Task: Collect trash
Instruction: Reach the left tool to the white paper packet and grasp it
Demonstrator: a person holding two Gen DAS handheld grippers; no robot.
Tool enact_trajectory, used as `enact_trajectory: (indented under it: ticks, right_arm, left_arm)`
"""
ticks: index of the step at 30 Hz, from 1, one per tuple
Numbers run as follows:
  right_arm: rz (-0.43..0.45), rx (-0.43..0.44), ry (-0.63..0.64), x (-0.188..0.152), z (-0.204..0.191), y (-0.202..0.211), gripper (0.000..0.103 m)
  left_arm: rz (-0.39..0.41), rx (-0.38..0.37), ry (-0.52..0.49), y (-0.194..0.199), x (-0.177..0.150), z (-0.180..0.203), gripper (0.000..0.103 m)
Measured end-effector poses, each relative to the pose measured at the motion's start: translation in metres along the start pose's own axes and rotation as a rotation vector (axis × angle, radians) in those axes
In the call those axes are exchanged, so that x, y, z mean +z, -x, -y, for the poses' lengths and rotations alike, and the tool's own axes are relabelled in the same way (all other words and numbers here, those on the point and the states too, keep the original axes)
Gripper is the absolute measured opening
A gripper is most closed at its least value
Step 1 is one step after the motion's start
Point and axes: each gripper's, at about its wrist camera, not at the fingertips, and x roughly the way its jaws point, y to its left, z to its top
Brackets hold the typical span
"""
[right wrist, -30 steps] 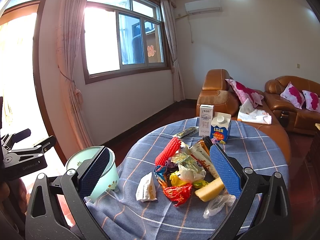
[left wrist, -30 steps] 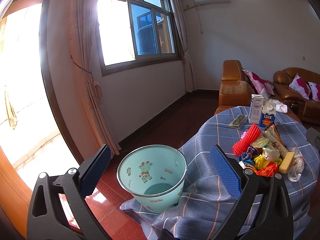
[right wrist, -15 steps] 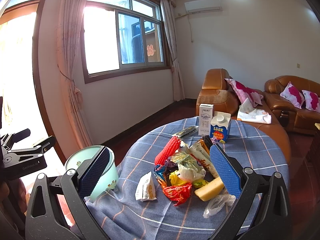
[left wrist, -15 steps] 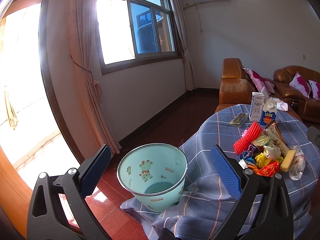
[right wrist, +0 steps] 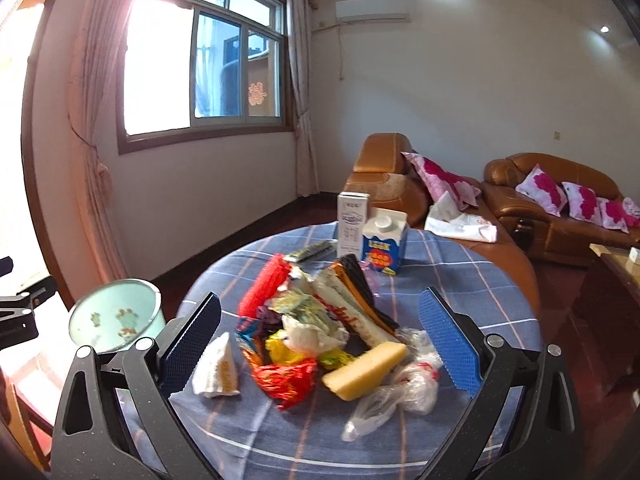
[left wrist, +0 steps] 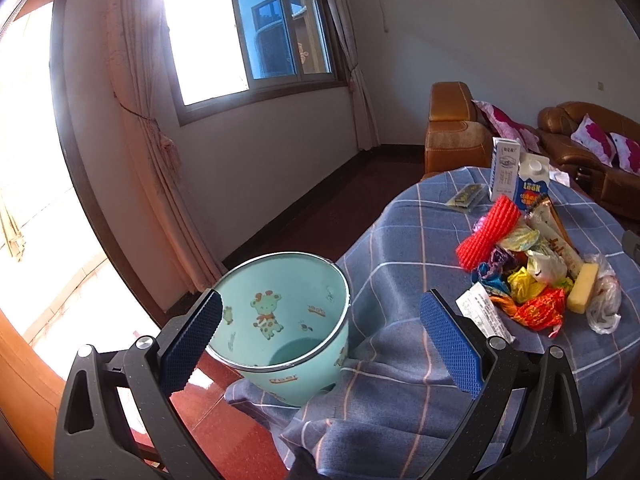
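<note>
The trash pile [right wrist: 316,332] lies mid-bench [right wrist: 460,276], well right of the bin [right wrist: 114,314]. Both the right gripper [right wrist: 320,344] and left gripper [left wrist: 320,340] gape wide, empty. Wrappers look light, crinkly, slippery; pinch a bunched fold.

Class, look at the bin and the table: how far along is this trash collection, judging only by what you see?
Done: nothing yet; what shows of the inside of the teal bin looks empty. In hand: nothing; the left gripper and right gripper are both open. Left: the whole wrapper pile, the yellow sponge, the clear plastic bag and the white packet lie on the tablecloth.
</note>
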Motion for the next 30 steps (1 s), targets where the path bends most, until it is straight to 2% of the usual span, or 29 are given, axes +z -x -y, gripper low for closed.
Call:
enact_trajectory:
  ticks: [2, 4, 8, 14, 20, 22, 24, 25, 26, 27, 28, 30]
  right_arm:
    - [-0.035, -0.026, -0.018, -0.008, 0.016, -0.009, 0.088]
    - [-0.067, -0.057, -0.042, -0.019, 0.035, -0.016, 0.084]
    - [-0.125, -0.100, -0.091, -0.043, 0.068, -0.029, 0.084]
    - [-0.157, -0.143, -0.161, -0.068, 0.107, -0.037, 0.082]
    - [-0.170, -0.154, -0.218, -0.093, 0.127, -0.040, 0.082]
    - [-0.173, -0.152, -0.235, -0.098, 0.132, -0.041, 0.082]
    - [-0.176, -0.143, -0.252, -0.101, 0.136, -0.042, 0.082]
    - [-0.174, -0.141, -0.256, -0.103, 0.138, -0.042, 0.082]
    - [-0.173, -0.140, -0.258, -0.104, 0.138, -0.042, 0.082]
    - [-0.173, -0.136, -0.260, -0.104, 0.138, -0.043, 0.082]
    - [-0.171, -0.133, -0.263, -0.105, 0.139, -0.041, 0.082]
    - [-0.167, -0.128, -0.267, -0.104, 0.141, -0.041, 0.082]
  left_arm:
    - [-0.020, -0.018, -0.033, -0.010, -0.005, 0.018, 0.097]
    - [-0.033, -0.035, -0.059, -0.020, -0.008, 0.036, 0.097]
    - [-0.053, -0.070, -0.101, -0.036, -0.011, 0.071, 0.097]
    - [-0.093, -0.106, -0.159, -0.055, -0.018, 0.117, 0.097]
    - [-0.159, -0.122, -0.190, -0.075, -0.034, 0.134, 0.095]
    - [-0.171, -0.153, -0.173, -0.077, -0.036, 0.131, 0.085]
    - [-0.189, -0.189, -0.158, -0.078, -0.038, 0.129, 0.064]
    - [-0.193, -0.210, -0.155, -0.078, -0.039, 0.129, 0.057]
    - [-0.200, -0.232, -0.154, -0.078, -0.040, 0.129, 0.041]
    - [-0.205, -0.251, -0.153, -0.078, -0.041, 0.128, 0.030]
    - [-0.205, -0.266, -0.153, -0.077, -0.042, 0.128, 0.028]
    - [-0.202, -0.285, -0.164, -0.076, -0.043, 0.129, 0.017]
